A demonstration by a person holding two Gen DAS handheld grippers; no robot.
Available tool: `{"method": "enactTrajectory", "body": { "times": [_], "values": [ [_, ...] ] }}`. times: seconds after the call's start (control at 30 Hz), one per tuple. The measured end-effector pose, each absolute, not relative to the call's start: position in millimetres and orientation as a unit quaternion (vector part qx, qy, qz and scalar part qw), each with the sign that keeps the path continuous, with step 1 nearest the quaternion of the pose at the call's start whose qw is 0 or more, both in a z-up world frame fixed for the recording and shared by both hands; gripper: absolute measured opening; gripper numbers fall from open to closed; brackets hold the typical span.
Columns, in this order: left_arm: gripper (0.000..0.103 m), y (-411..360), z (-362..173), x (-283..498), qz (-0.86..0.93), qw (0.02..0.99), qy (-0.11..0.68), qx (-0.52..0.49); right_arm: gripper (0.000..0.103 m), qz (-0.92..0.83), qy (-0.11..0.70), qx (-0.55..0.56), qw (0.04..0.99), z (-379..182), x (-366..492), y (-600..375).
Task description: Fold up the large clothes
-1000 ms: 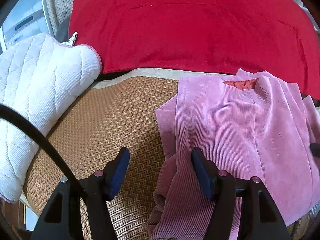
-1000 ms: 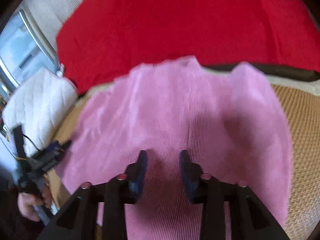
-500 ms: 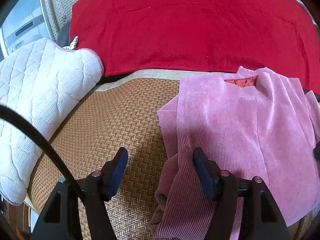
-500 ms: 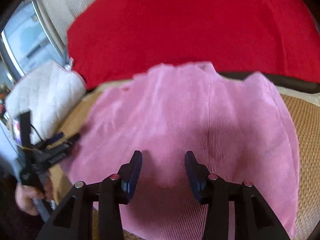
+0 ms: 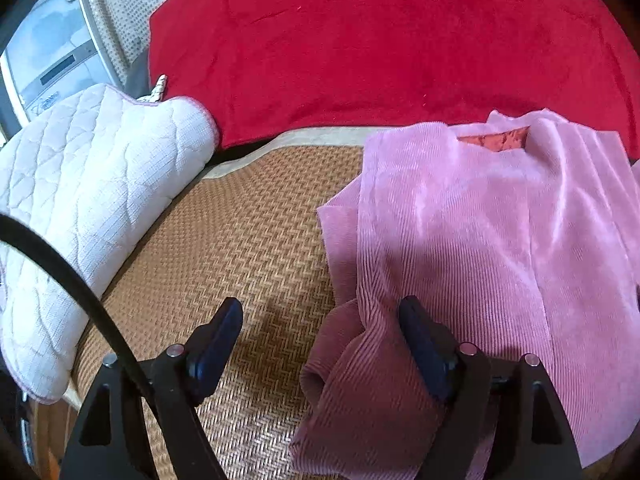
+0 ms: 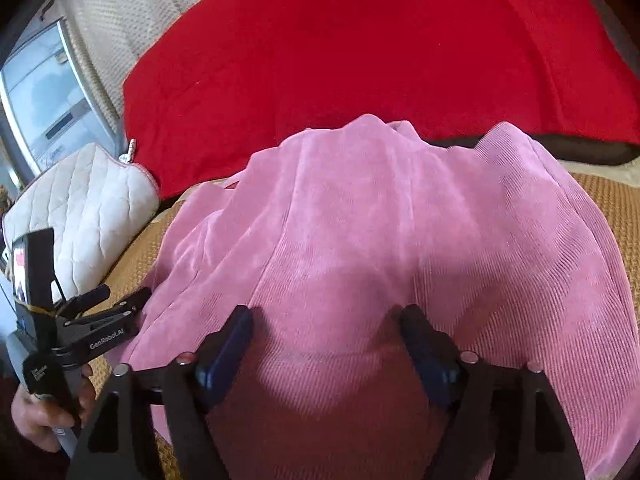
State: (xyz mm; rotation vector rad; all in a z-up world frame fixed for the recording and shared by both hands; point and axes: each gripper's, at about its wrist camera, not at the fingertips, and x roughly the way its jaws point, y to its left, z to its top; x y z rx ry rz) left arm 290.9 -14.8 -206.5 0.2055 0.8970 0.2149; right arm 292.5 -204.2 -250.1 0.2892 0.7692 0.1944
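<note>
The pink corduroy garment [image 6: 400,240] lies folded on the woven mat [image 5: 240,240]. Both the left gripper [image 5: 320,332] and right gripper [image 6: 326,340] have just opened their fingers wide, gripping nothing.

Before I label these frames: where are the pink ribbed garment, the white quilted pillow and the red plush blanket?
Pink ribbed garment [image 6: 360,240], right wrist view, middle.
White quilted pillow [image 5: 92,184], left wrist view, top face.
Red plush blanket [image 5: 380,40], left wrist view, centre.

There is one pink garment [image 5: 472,240], one red blanket [image 5: 380,40], one white quilted pillow [image 5: 92,184], one woven mat [image 5: 240,240], and two grippers.
</note>
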Motion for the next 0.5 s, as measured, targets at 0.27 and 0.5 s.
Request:
{"method": "enactTrajectory", "body": {
  "times": [0.27,0.5],
  "values": [
    [0.085,-4,-195,279,0.05,0.894,0.434,0.101,0.099,0.139,0.37,0.217,0.893,-250,298,-218],
    [0.085,44,-169,246,0.057,0.903,0.425,-0.011,0.097,0.134,0.371,0.214,0.894,-232,297,-225]
  ]
}}
